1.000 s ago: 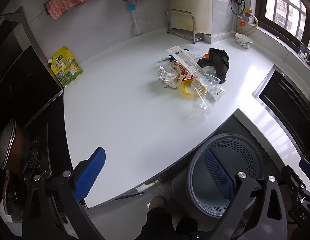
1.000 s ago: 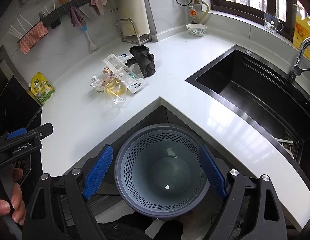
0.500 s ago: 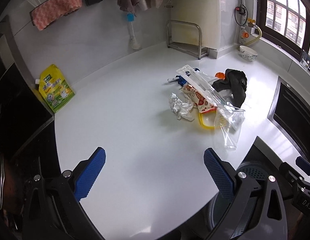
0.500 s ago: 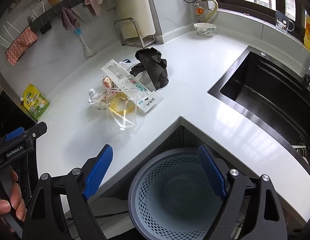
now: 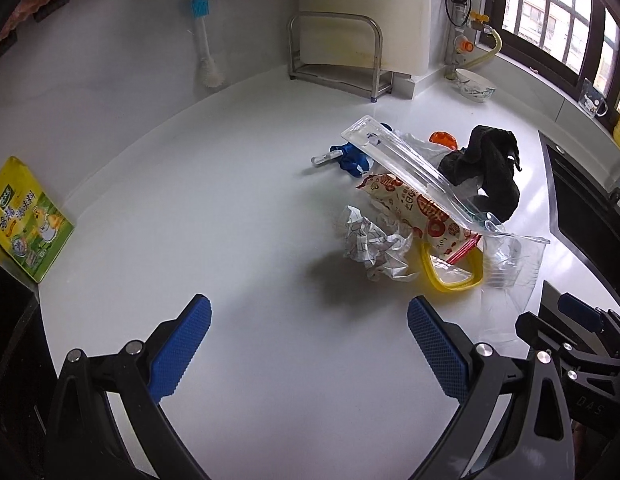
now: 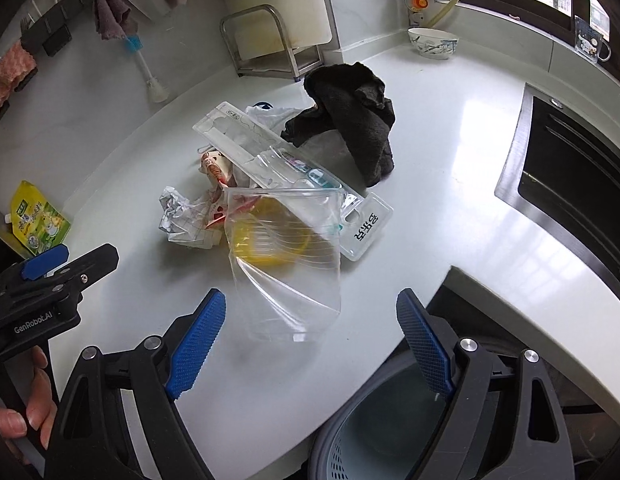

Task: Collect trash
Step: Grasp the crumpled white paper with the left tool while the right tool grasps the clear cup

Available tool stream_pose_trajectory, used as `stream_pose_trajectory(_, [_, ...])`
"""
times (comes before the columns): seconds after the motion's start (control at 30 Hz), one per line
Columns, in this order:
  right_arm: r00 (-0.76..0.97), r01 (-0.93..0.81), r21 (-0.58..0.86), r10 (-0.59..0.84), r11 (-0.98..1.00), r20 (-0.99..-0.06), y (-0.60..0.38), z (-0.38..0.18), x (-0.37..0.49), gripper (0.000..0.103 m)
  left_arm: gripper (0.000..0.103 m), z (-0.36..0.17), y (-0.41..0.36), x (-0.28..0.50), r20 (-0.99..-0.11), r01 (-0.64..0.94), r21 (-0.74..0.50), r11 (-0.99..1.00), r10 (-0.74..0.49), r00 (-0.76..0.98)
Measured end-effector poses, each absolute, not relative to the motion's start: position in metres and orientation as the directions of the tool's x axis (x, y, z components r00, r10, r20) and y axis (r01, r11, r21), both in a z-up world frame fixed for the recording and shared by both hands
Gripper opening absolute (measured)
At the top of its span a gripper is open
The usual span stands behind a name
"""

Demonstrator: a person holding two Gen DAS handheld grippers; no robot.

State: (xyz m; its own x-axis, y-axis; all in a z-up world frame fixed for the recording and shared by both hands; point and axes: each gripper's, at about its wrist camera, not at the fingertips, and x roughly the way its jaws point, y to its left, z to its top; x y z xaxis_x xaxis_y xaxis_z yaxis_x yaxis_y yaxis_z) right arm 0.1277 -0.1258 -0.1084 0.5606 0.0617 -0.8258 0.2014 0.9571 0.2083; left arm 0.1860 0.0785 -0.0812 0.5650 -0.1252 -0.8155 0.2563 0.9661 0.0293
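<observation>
In the left wrist view, the left gripper [image 5: 307, 344] hangs over bare tabletop [image 5: 229, 208], fingers wide and empty. The trash pile sits right of centre: crumpled paper [image 5: 374, 246], a red snack wrapper [image 5: 420, 210] and a long clear blister pack [image 5: 402, 160] lying across them. All looks light; the paper is soft and easy to pinch.

In the right wrist view, the right gripper [image 6: 310, 340] is also wide and empty, just before a clear plastic cup [image 6: 285, 264]. It seems thin and slippery, so the rim is best. A black cloth [image 6: 358, 120] touches the pile behind; the bin [image 6: 374, 436] waits at lower right.
</observation>
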Motion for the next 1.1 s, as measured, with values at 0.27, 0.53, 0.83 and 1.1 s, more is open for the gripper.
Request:
stream_pose_trajectory(0.27, [0.526, 0.216, 0.15, 0.015, 0.965, -0.85, -0.11, -0.127, 0.151, 0.083, 0.097, -0.094, 0.082, 0.202, -0.819, 0.303, -0.002, 0.953, -0.175, 0.547])
stream_pose_trajectory(0.53, [0.523, 0.225, 0.142, 0.004, 0.964, -0.852, -0.109, -0.133, 0.166, 0.083, 0.097, -0.104, 0.081, 0.209, -0.828, 0.31, -0.023, 0.95, -0.192, 0.527])
stream_pose_trajectory(0.83, [0.568, 0.201, 0.199, 0.051, 0.959, -0.821, -0.121, -0.126, 0.161, 0.063, 0.097, -0.113, 0.069, 0.217, -0.828, 0.327, -0.052, 0.944, -0.224, 0.513])
stream_pose_trajectory(1.1, [0.596, 0.23, 0.221, 0.043, 0.948, -0.802, -0.133, -0.118, 0.146, 0.062, 0.097, -0.121, 0.054, 0.23, -0.821, 0.339, -0.056, 0.939, -0.236, 0.519])
